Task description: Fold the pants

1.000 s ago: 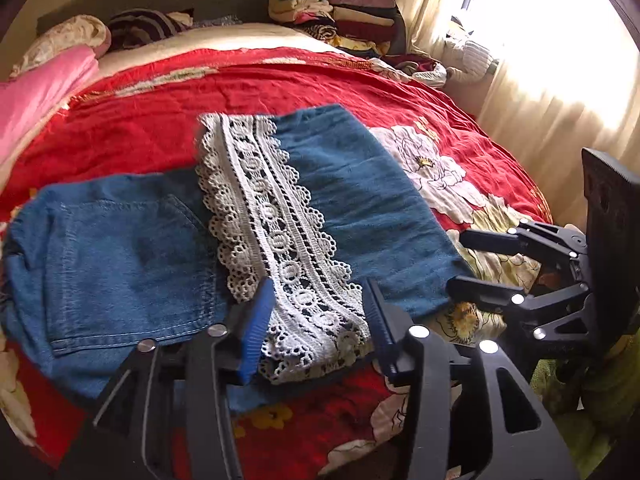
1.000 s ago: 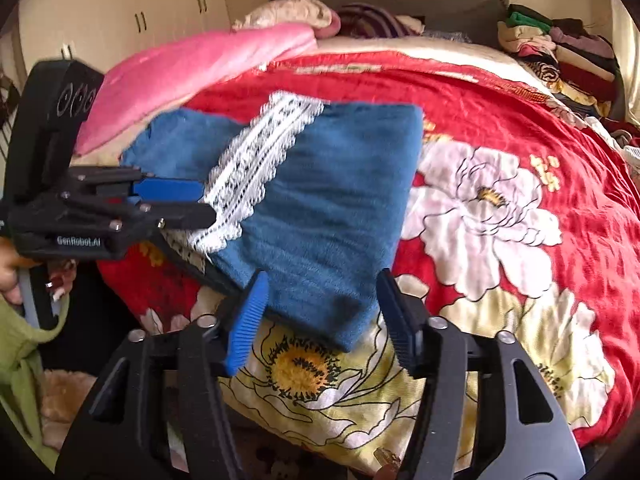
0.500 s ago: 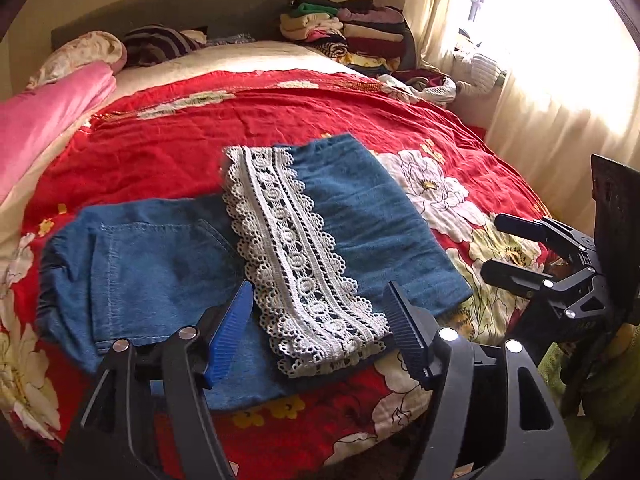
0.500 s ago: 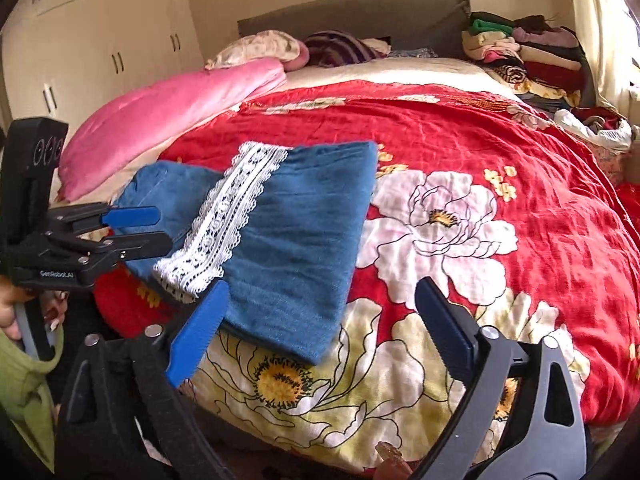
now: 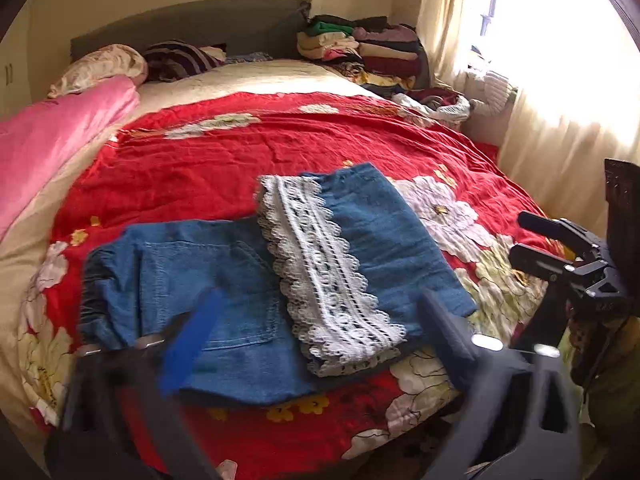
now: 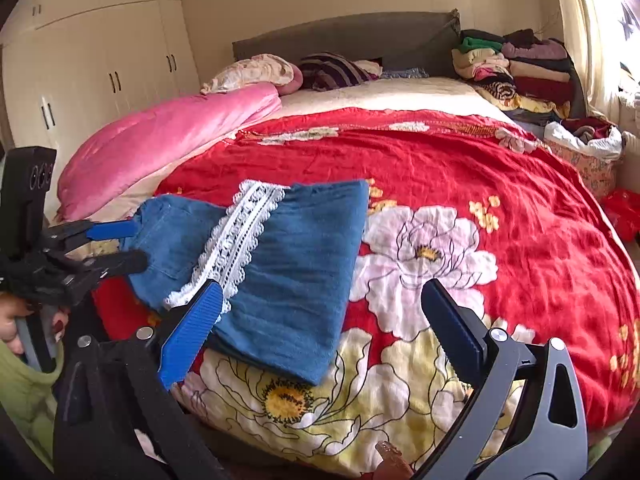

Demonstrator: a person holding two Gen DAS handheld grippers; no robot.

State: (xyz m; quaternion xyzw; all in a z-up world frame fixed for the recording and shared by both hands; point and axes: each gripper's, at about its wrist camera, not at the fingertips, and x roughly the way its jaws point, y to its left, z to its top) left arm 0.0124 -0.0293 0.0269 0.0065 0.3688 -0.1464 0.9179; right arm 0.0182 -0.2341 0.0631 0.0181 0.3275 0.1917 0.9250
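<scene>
denim pants [image 5: 248, 300] lie on the red floral bedspread [image 5: 280, 148] near the foot edge of the bed, folded at least once: the leg end with its white lace hem [image 5: 324, 280] is turned back over the seat and pocket area. in the right wrist view the same pants [image 6: 288, 276] show a thick, layered edge toward the camera.

left gripper [image 5: 320, 344]: fingers wide apart, holding nothing, raised clear of the cloth. right gripper [image 6: 320, 320]: fingers wide apart, holding nothing, hovering just off the bed edge.

judged status: one lengthwise fold and one crosswise fold appear complete. the bundle is still long, with the waist end uncovered, so one more crosswise fold probably remains, unless this form is accepted as final.
</scene>
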